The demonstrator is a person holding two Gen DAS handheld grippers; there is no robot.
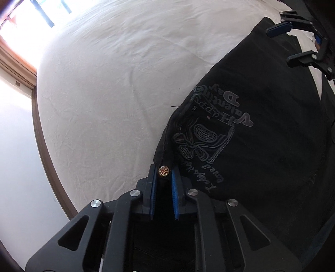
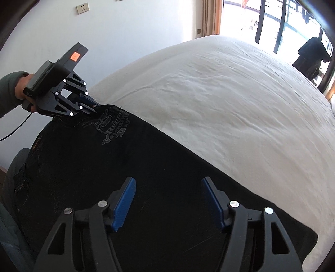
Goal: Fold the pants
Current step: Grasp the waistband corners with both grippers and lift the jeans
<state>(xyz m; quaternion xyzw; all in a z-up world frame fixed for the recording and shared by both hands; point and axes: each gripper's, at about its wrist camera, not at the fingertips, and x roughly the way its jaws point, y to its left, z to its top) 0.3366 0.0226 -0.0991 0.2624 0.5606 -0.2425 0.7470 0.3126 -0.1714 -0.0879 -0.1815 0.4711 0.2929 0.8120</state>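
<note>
A wide bed [image 2: 219, 100] fills both views, covered in a cream sheet of matte cotton, finely creased, its far edge rounding off toward a bright window [image 2: 272, 23] with dark bars. A pale wall [image 2: 136, 23] rises on the left, bearing a small socket plate [image 2: 82, 8].

Along the near side of the bed lie the black pants [image 2: 146, 177], a long, flat dark band of heavy denim-like cloth running from the left to the near right corner. Grey stitched lettering and an embroidered emblem [image 1: 211, 134] mark the cloth toward its left end, and a small round copper button [image 1: 163, 171] with a star pattern sits at that end's corner.

The left gripper [image 1: 163, 177], black plastic links with ribbed blue pads, is pinched narrow on that corner of the pants, the button showing just between its pad tips. A hand [image 2: 22, 89] in a grey-green sleeve holds its handle, which carries an orange sticker.

The right gripper [image 2: 168, 200] hangs over the middle of the dark cloth, well apart from the left one. Its jaws stand fairly wide, with only flat fabric below them; whether the pads touch the cloth I cannot tell.
</note>
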